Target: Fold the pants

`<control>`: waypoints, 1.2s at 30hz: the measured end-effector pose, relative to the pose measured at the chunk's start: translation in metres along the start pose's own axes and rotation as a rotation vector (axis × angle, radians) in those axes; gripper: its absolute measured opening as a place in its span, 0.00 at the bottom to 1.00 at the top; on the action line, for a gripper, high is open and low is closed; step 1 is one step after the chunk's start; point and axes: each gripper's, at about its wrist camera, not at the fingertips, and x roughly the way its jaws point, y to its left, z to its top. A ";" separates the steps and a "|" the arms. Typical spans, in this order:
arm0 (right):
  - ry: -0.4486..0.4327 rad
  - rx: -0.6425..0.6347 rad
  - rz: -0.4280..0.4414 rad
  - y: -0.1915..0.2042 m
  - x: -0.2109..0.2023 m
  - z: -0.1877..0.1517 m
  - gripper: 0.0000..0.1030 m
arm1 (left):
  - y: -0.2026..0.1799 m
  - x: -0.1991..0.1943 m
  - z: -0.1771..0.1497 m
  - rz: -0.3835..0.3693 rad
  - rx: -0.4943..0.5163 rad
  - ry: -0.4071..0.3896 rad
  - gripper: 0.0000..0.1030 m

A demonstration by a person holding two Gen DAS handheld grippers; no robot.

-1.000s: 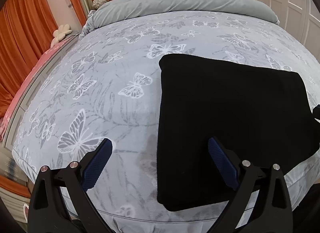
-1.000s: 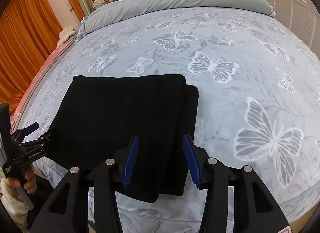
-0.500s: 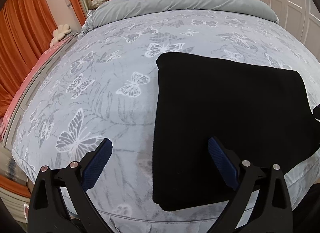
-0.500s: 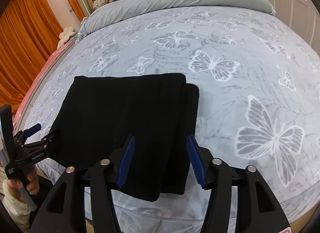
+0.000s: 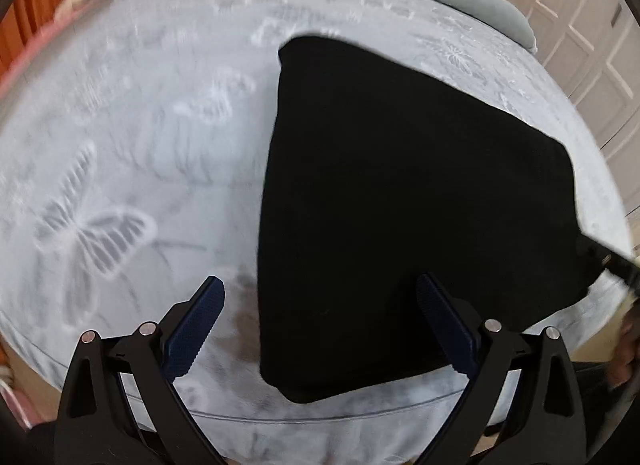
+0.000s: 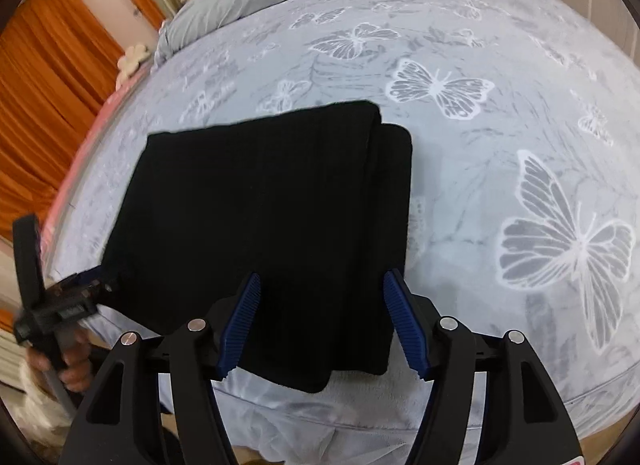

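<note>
Folded black pants at the bed's near edge, a gripper at each end.

The left gripper (image 5: 320, 325) hangs spread wide and empty over the pants' (image 5: 400, 193) left near corner, one finger over the bare bed (image 5: 120, 145). The pants lie folded flat, long axis running along the near edge, their stacked fold at the right end. The right gripper (image 6: 322, 321), parted and holding nothing, hovers over that right end, so it looks the nearer to the fold.
</note>
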 end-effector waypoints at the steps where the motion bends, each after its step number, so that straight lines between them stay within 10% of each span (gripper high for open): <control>1: -0.015 -0.039 -0.021 0.006 -0.001 -0.001 0.49 | 0.003 0.002 0.000 -0.033 -0.023 0.019 0.91; 4: -0.070 -0.103 -0.028 0.018 -0.010 -0.001 0.17 | 0.005 0.002 0.001 -0.159 -0.042 0.046 0.55; 9: -0.240 -0.104 0.083 0.026 -0.067 0.005 0.05 | 0.000 -0.030 0.002 -0.157 0.004 -0.067 0.66; 11: -0.178 -0.099 0.005 0.011 -0.050 0.006 0.10 | 0.000 -0.031 0.001 -0.114 0.015 -0.088 0.92; 13: -0.015 -0.011 -0.047 -0.013 -0.010 0.004 0.26 | -0.003 -0.031 -0.003 -0.031 0.039 -0.120 0.92; 15: -0.037 0.037 0.010 -0.021 -0.013 0.004 0.37 | -0.009 -0.037 -0.007 0.004 0.090 -0.143 0.92; 18: -0.111 0.036 0.010 -0.021 -0.027 0.005 0.79 | -0.008 -0.046 -0.008 -0.024 0.083 -0.178 0.95; 25: 0.084 0.207 0.170 -0.036 0.023 0.007 0.81 | 0.012 0.010 0.001 -0.128 -0.091 0.051 0.95; 33: 0.085 0.210 0.202 -0.017 0.044 0.000 0.95 | 0.007 0.021 0.004 -0.206 -0.111 -0.003 0.96; 36: 0.039 0.214 0.203 -0.017 0.043 0.001 0.60 | 0.006 0.023 0.009 -0.243 -0.114 -0.018 0.92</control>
